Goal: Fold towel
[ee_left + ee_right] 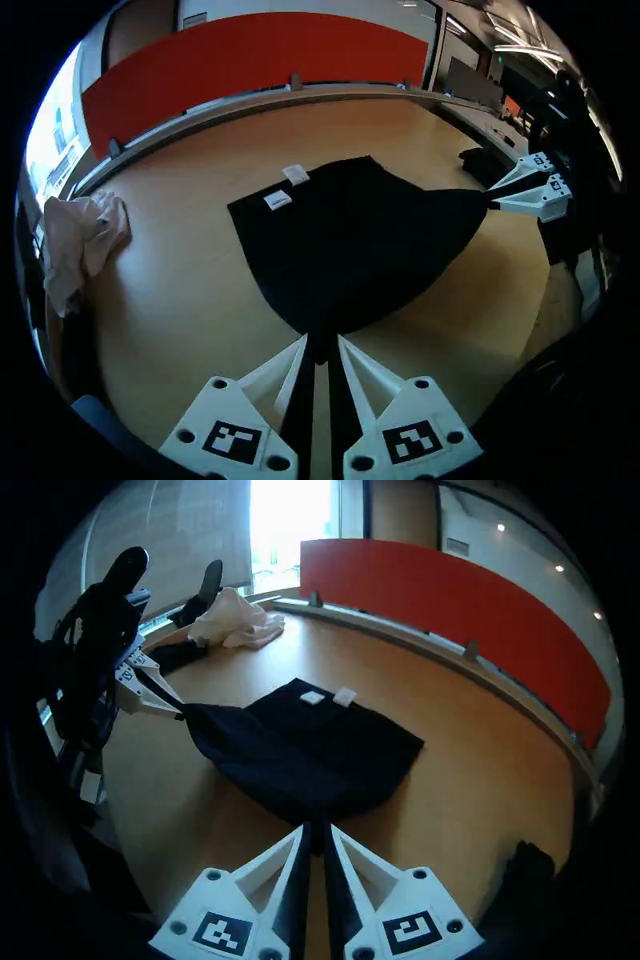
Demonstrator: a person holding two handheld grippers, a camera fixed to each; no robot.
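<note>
Right, left gripper (320, 360) is clamped narrow on one near corner of the black towel (352, 240), right gripper (314, 836) on the other, that edge stretched between them. Rest of it lies flat on the table (176, 304), running away toward the red partition (256, 56); white tags (278, 200) mark the edge closest to it.

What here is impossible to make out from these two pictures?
- Left gripper view: the black towel corner is hidden inside the left tool.
- Right gripper view: likewise inside the right tool.
- Left gripper view: white tags' print too small.
- Left gripper view: dark heap beyond the right tool, too dark to identify.
</note>
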